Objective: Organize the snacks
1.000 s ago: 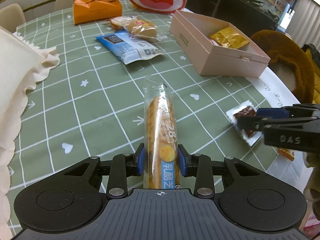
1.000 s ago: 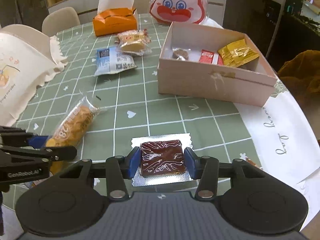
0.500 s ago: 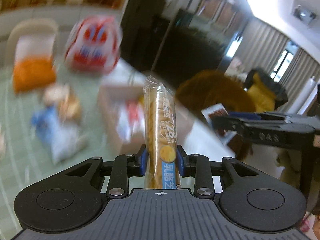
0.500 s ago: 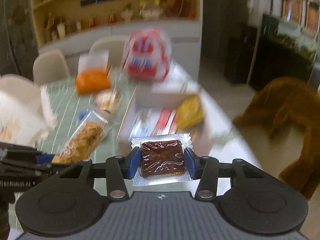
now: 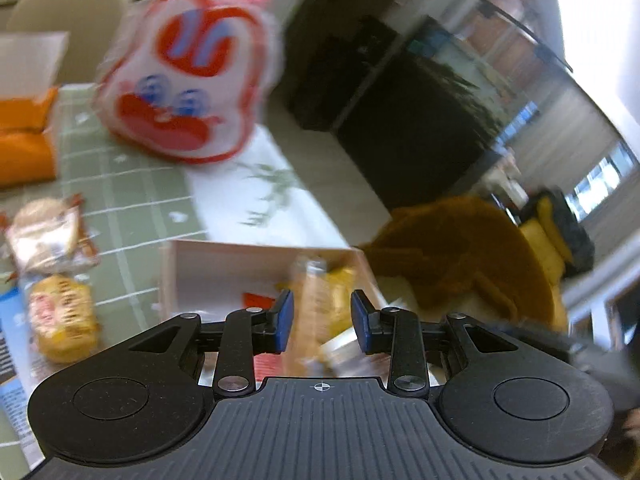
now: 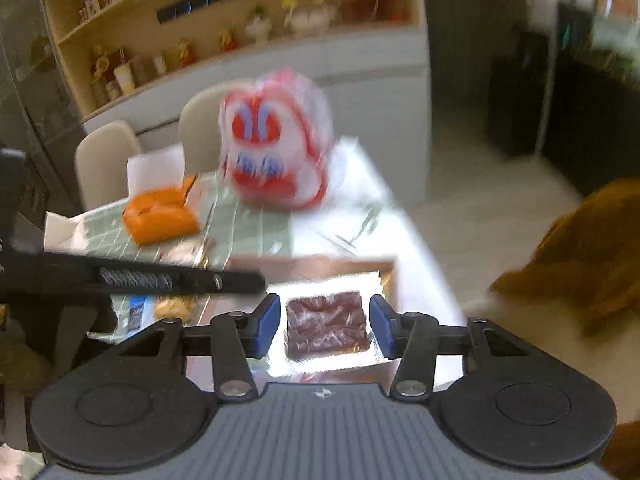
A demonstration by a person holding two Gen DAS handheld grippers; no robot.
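The cracker pack point(image 5: 316, 304) lies blurred between the blue pads of the left claw point(image 5: 322, 322), gaps on both sides, over the pink box point(image 5: 208, 268). The chocolate packet point(image 6: 326, 324) sits between the spread right claw point(image 6: 324, 326) pads, untouched, above the same box.

Green grid tablecloth point(image 5: 132, 196) on the table, white runner point(image 5: 256, 196) along its edge. Cream chairs point(image 6: 106, 156) behind it. Wooden wall shelf point(image 6: 240, 20) full of small figurines and jars, white cabinet point(image 6: 372, 68) beneath. Brown fuzzy throw point(image 5: 460, 256) on a seat beside the table, yellow-and-black item point(image 5: 560, 236) past it. Dark cabinet point(image 5: 400, 120) further back.
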